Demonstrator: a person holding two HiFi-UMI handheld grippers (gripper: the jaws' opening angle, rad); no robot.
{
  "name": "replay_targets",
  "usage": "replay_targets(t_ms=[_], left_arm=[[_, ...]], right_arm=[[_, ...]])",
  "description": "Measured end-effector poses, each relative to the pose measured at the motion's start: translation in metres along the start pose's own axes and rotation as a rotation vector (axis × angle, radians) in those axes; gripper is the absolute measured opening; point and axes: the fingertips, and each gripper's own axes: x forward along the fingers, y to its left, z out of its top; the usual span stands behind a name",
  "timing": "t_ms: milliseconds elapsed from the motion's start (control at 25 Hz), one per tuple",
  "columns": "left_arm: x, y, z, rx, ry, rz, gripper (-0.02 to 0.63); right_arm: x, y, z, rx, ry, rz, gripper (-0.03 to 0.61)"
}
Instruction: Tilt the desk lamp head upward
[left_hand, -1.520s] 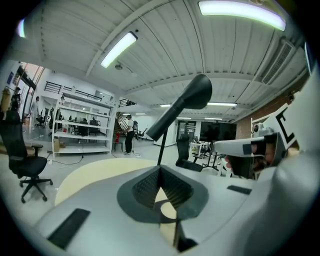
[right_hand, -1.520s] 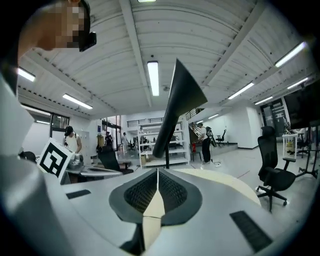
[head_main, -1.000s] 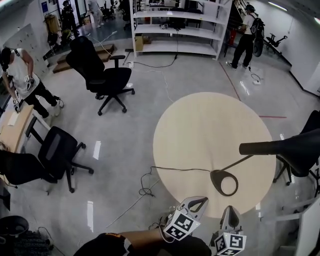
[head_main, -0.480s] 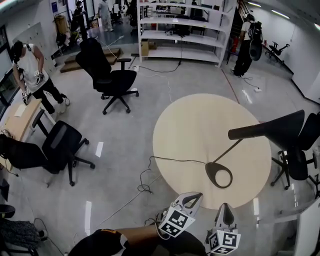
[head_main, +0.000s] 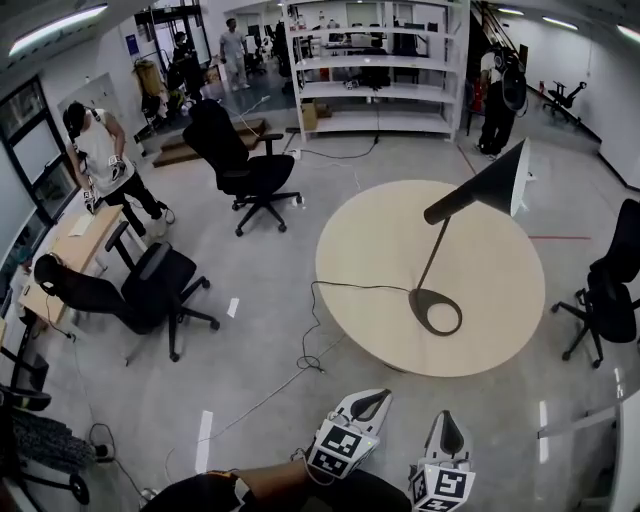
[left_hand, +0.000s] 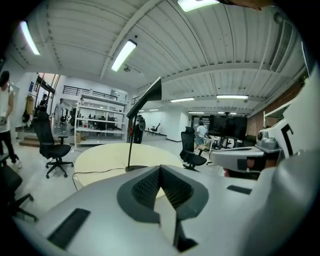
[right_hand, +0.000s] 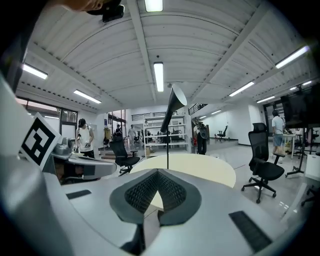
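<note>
A black desk lamp stands on the round pale wooden table (head_main: 385, 240). Its ring base (head_main: 436, 311) rests near the table's right side, a thin stem rises from it, and the cone head (head_main: 482, 188) slants up to the right. Both grippers hang below the table's near edge, well apart from the lamp: the left gripper (head_main: 372, 401) and the right gripper (head_main: 444, 426), each shut and holding nothing. The left gripper view has the left gripper (left_hand: 160, 168) below the lamp head (left_hand: 148, 95). From the right gripper (right_hand: 158, 171), the lamp head (right_hand: 175, 106) stands straight ahead.
A black cable (head_main: 312, 330) runs off the table's left edge onto the floor. Black office chairs stand at the back left (head_main: 250, 170), the left (head_main: 150, 290) and the far right (head_main: 610, 300). White shelving (head_main: 370, 60) lines the back. People stand at the left (head_main: 100, 160) and back right (head_main: 495, 85).
The head view has drawn back and swung, so the table and lamp sit farther off. The lamp head, seen before as a level bar at the right, now slants upward. Both grippers stay low.
</note>
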Motion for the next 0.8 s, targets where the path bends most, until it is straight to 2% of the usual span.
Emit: replay_targets(t_ms=[320,560,800], left_arm=[[-0.071,-0.042,-0.028,0.019,0.016,0.084,0.046],[-0.137,-0.018,-0.036,0.036,0.008,0.128,0.046],[-0.213,0.009,-0.051,0.057,-0.018,0.132,0.046]], right_arm=[[-0.059,0.019,-0.012,0.038,-0.028,0.078,0.017],[-0.073,0.084,-0.012,0.035,-0.039,0.125,0.017],[-0.098,0.149,-0.017,0.014,-0.048,0.101,0.017]])
